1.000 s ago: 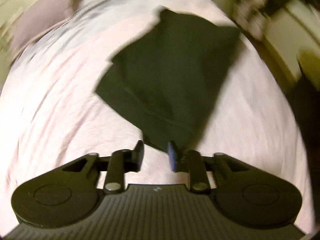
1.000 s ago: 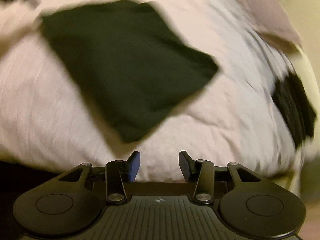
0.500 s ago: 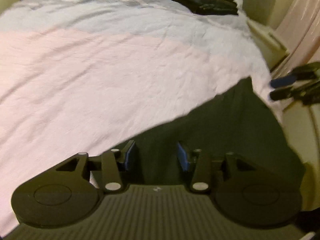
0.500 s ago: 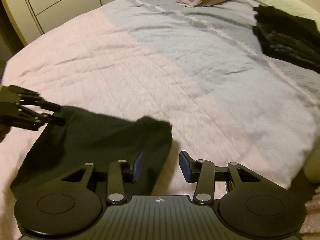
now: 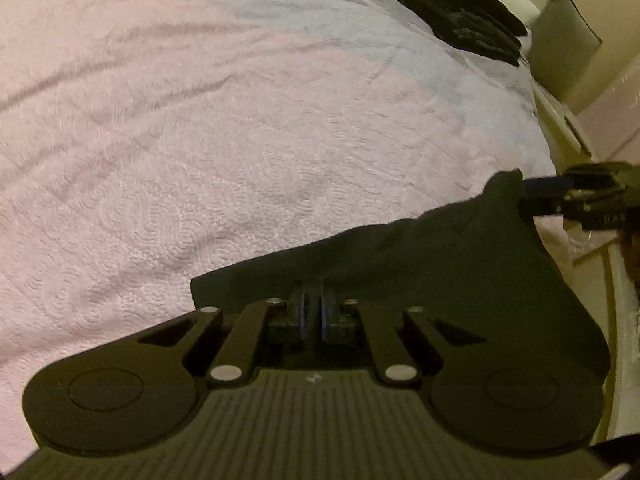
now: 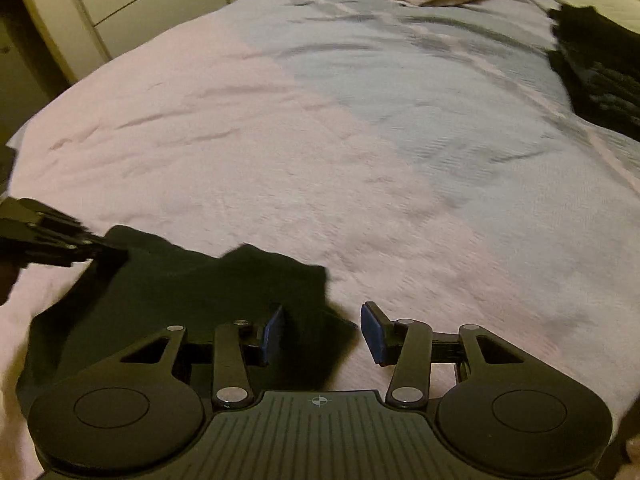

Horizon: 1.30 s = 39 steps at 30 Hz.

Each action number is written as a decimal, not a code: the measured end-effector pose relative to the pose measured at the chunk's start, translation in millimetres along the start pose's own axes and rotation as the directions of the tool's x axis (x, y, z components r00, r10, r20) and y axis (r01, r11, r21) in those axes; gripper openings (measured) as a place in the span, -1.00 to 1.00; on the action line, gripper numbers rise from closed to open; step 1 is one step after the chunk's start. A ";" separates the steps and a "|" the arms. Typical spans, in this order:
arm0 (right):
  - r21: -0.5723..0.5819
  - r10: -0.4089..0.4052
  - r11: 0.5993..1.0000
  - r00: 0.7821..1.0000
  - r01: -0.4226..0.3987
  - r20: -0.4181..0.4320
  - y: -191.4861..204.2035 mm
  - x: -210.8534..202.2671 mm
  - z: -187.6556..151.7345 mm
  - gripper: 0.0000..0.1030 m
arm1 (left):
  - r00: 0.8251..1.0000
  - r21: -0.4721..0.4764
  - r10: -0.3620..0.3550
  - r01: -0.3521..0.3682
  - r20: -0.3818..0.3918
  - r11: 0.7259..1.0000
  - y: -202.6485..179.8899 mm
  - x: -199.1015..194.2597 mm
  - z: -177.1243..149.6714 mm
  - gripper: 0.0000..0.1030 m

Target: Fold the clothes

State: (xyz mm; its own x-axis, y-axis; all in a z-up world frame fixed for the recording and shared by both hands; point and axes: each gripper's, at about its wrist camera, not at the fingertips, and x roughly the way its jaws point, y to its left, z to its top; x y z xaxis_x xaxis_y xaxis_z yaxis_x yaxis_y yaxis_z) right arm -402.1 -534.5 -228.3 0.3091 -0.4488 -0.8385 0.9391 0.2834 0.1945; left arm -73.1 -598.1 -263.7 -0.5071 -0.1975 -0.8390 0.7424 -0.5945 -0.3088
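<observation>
Jaws of the left gripper (image 5: 313, 312) sit pressed together in the left wrist view, clamped on the near edge of the dark garment (image 5: 440, 264), which lies on the bed (image 5: 200, 140) by its near edge. At the far right the right gripper (image 5: 536, 196) reaches the garment's other corner. A pile of dark clothes (image 5: 460, 20) lies far off.

In the right wrist view the right gripper's (image 6: 322, 330) jaws stand apart and opening, a garment (image 6: 180, 288) corner between them, unpinched. The left gripper (image 6: 96, 250) bites its left edge.
</observation>
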 end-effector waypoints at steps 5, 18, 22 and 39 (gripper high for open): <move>0.108 0.015 0.994 0.999 -0.010 -0.039 -12.6 13.2 3.5 -0.72 | 0.999 0.051 -0.013 0.011 0.046 0.999 -5.1 -9.3 7.1 -0.90; 0.126 -0.140 0.982 0.990 0.140 -0.009 -25.4 -27.8 -12.4 -0.41 | 0.999 -0.024 0.044 -0.044 0.011 0.999 8.1 -14.8 -0.7 -0.64; -0.002 -0.028 1.000 0.998 0.028 0.059 19.7 -39.0 -6.3 0.06 | 0.997 0.050 0.048 -0.051 0.059 0.997 -6.1 -42.4 -9.4 -0.64; -0.192 0.054 0.978 0.991 -0.078 -0.126 73.0 -48.7 -87.8 0.05 | 0.996 0.221 0.074 -0.063 -0.042 0.973 -46.7 -81.0 -93.5 -0.79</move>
State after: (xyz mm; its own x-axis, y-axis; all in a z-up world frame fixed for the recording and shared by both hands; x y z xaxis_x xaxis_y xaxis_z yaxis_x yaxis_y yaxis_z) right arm -361.8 -417.6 -218.0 0.3381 -0.3224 -0.8841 0.8657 0.4751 0.1578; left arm -25.7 -481.5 -223.3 -0.4323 -0.2080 -0.8774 0.6579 -0.7382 -0.1491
